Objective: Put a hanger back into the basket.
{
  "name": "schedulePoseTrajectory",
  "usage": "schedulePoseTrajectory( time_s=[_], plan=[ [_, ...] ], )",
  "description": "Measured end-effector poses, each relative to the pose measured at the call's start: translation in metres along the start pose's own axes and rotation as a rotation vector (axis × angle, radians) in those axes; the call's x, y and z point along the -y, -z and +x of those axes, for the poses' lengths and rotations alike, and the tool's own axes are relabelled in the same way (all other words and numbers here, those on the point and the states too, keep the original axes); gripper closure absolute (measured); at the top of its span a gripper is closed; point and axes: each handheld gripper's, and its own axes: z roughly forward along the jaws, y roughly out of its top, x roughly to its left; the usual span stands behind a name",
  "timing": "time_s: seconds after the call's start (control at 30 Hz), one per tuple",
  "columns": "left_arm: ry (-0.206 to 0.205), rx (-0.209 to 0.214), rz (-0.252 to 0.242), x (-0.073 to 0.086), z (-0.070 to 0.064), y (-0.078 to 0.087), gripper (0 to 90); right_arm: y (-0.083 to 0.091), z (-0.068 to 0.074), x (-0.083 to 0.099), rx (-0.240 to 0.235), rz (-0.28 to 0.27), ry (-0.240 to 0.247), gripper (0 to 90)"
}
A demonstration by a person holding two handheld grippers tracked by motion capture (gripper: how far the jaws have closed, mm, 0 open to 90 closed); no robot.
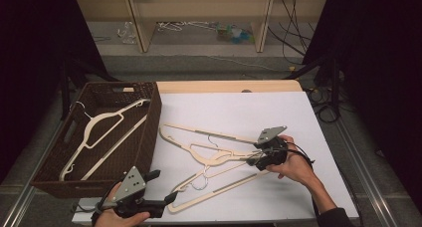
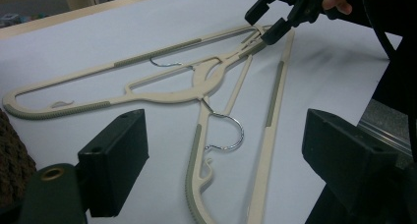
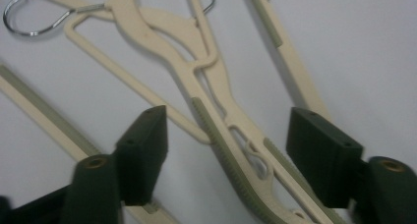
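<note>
Two cream plastic hangers with metal hooks lie crossed on the white table. One hanger (image 1: 209, 132) (image 2: 162, 94) lies farther back; the other hanger (image 1: 224, 188) (image 2: 272, 116) lies nearer the front edge. My right gripper (image 1: 253, 155) (image 3: 231, 155) is open, its jaws on either side of the hangers' overlapping arm ends (image 3: 221, 150); it does not hold them. The left gripper view shows that right gripper (image 2: 268, 20) at the hangers' far tips. My left gripper (image 1: 163, 187) (image 2: 228, 160) is open near the front left edge, with nothing between its jaws. It points at the hangers.
A brown wicker basket (image 1: 149, 132) stands at the table's left and holds a third cream hanger (image 1: 114, 147). Its woven wall (image 2: 12, 155) is close beside my left gripper. Cables and shelf legs lie on the floor beyond the table.
</note>
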Motion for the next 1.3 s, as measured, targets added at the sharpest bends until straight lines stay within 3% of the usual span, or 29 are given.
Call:
schedulePoseTrajectory(
  time_s=[0.2, 0.27, 0.43, 0.53, 0.7, 0.83, 0.93, 1.13, 1.23, 1.3],
  plan=[
    [-0.005, -0.002, 0.006, 0.001, 0.0, 0.0, 17.4, -0.012, -0.003, -0.004, -0.033, 0.083, 0.047, 45.3],
    [-0.007, 0.006, 0.004, 0.001, 0.0, -0.001, 17.4, -0.018, -0.004, -0.001, -0.049, 0.123, 0.083, 50.8],
    [-0.011, 0.013, 0.017, 0.002, -0.001, -0.002, 17.4, -0.02, -0.004, 0.001, -0.066, 0.137, 0.12, 57.5],
    [-0.01, 0.016, 0.017, 0.003, -0.002, -0.003, 17.4, -0.017, -0.001, 0.002, -0.113, 0.172, 0.169, 67.1],
    [-0.012, 0.018, 0.026, 0.003, -0.002, -0.004, 17.5, -0.018, 0.002, 0.0, -0.106, 0.204, 0.199, 62.1],
    [-0.016, 0.015, 0.029, 0.003, -0.002, -0.004, 17.6, -0.018, 0.004, 0.0, -0.118, 0.205, 0.257, 69.0],
    [-0.015, 0.017, 0.034, 0.004, -0.002, -0.004, 17.6, -0.018, 0.009, -0.004, -0.115, 0.239, 0.304, 71.6],
    [-0.018, 0.022, 0.04, 0.005, 0.0, -0.005, 17.6, -0.019, 0.012, -0.009, -0.099, 0.265, 0.333, 69.3],
    [-0.023, 0.02, 0.048, 0.005, -0.001, -0.005, 17.6, -0.023, 0.013, -0.011, -0.093, 0.206, 0.33, 63.6],
    [-0.017, 0.02, 0.049, 0.005, -0.002, -0.006, 17.7, -0.025, 0.016, -0.012, -0.097, 0.217, 0.336, 66.9]
  ],
)
